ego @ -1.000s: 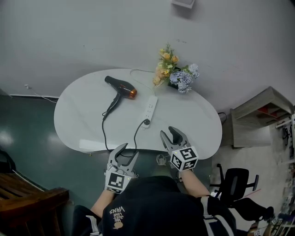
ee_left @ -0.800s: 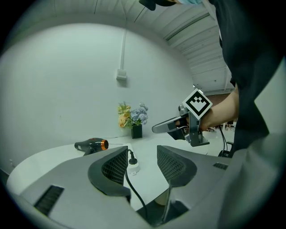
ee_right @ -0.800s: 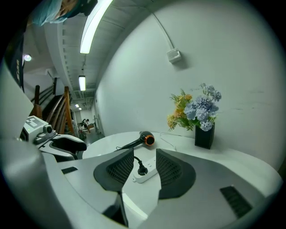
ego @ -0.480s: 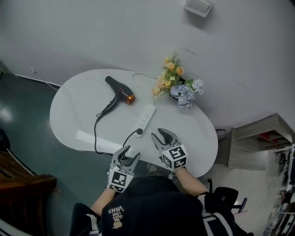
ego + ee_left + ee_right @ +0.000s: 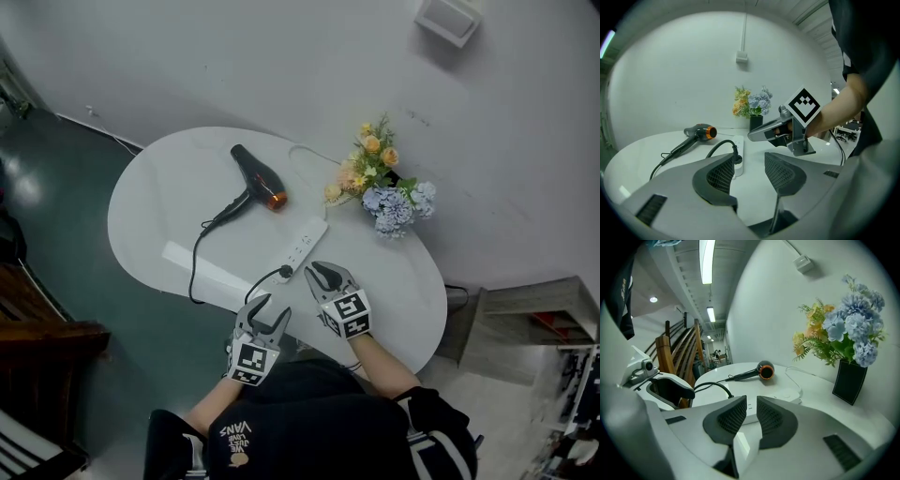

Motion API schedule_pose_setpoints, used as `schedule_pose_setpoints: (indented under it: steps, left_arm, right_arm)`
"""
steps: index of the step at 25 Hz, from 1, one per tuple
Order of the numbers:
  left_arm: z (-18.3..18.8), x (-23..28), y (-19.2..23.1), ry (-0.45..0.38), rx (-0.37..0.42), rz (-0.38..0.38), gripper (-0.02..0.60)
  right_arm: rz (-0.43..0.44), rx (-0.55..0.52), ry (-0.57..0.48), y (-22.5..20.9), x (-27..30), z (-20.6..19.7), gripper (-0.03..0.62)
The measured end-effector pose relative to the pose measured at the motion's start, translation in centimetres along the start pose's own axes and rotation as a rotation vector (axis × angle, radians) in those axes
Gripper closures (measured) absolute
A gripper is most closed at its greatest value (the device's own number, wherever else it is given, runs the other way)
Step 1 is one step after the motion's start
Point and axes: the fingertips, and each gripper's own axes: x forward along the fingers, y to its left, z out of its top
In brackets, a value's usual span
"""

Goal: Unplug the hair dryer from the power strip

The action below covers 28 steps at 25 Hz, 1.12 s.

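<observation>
A black hair dryer (image 5: pixel 257 177) with an orange nozzle ring lies on the white oval table (image 5: pixel 159 206). Its black cord loops off the near edge and back to a plug (image 5: pixel 284 272) seated in the near end of the white power strip (image 5: pixel 307 244). My right gripper (image 5: pixel 324 274) hovers just right of that plug. Its jaws have just been closing and stand open at a narrow gap with nothing between them. My left gripper (image 5: pixel 269 309) is open and empty at the table's near edge, just short of the plug (image 5: pixel 736 158). The hair dryer (image 5: pixel 764 370) and the strip (image 5: pixel 783 393) lie beyond my right jaws.
A black vase of yellow and blue flowers (image 5: pixel 382 187) stands at the table's far side by the wall, beyond the strip. A thin white cable (image 5: pixel 314 157) curves from the strip toward the wall. Wooden furniture (image 5: pixel 37 328) sits on the floor to the left.
Both grippers have moved forward and down over the table's near edge toward the plug end of the strip. The right jaws have narrowed from wide open to a small gap.
</observation>
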Motion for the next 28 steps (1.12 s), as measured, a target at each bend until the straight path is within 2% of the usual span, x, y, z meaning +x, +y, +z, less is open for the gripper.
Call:
schedule_pose_setpoints:
  steps: [7, 14, 28]
  left_arm:
    - [-0.8, 2.8, 0.3, 0.016, -0.024, 0.088, 0.382]
    - [-1.0, 4.9, 1.7, 0.015, -0.061, 0.163, 0.382]
    - [-0.9, 7.7, 3.3, 0.018, -0.079, 0.174, 0.383]
  right_arm:
    - [0.068, -0.027, 0.033, 0.1, 2.3, -0.9, 0.537]
    - [0.116, -0.033, 0.049, 0.0, 3.8, -1.5, 0.543]
    - [0.142, -0.002, 0.082, -1.1, 5.7, -2.8, 0.546]
